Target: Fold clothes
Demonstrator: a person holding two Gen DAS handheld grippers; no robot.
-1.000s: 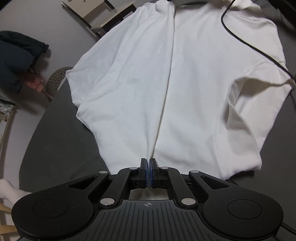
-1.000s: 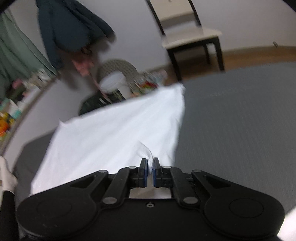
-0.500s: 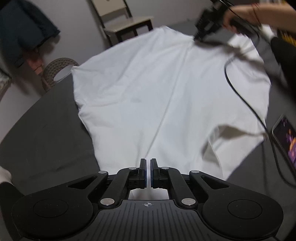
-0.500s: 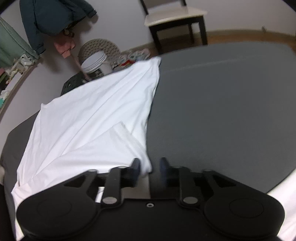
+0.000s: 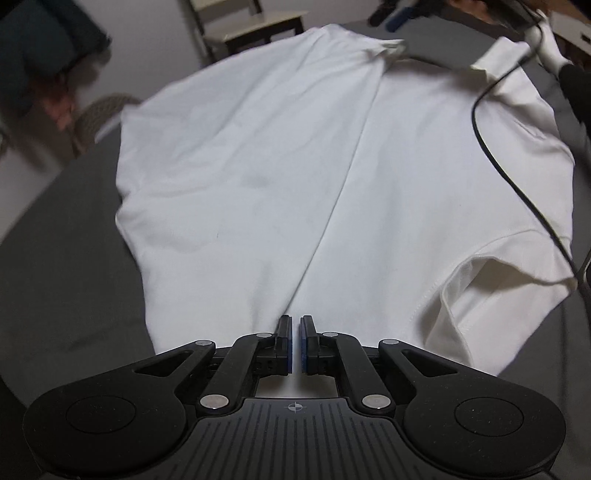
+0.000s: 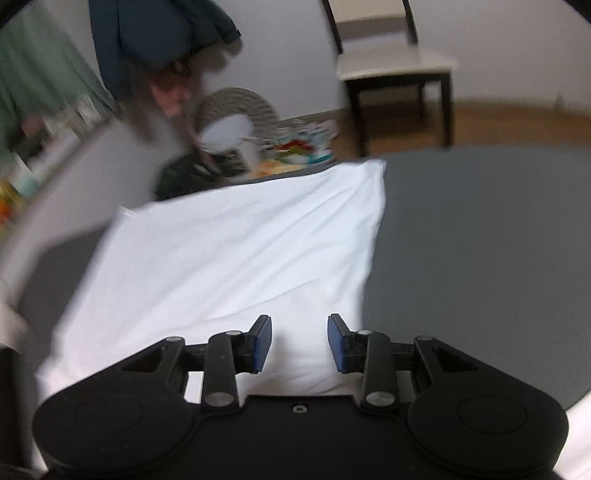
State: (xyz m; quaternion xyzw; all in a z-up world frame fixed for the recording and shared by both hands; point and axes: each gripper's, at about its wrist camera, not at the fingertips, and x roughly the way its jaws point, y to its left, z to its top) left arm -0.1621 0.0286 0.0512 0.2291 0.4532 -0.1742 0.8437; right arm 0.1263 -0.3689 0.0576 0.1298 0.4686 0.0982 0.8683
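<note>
A lived-in room of a home. A dining chair (image 6: pixel 395 62) with a pale seat stands on wood flooring by a plain wall, a dark jacket (image 6: pixel 159 33) hangs up, and a woven basket (image 6: pixel 236 110) sits among blurred clutter beside the grey worktop (image 6: pixel 480 240).

A plain white shirt (image 5: pixel 280 177) lies on a dark grey table (image 6: pixel 480 236), both black grippers carry blue pads (image 6: pixel 263 343), and the chair (image 6: pixel 391 62) has a cream seat on dark legs.
</note>
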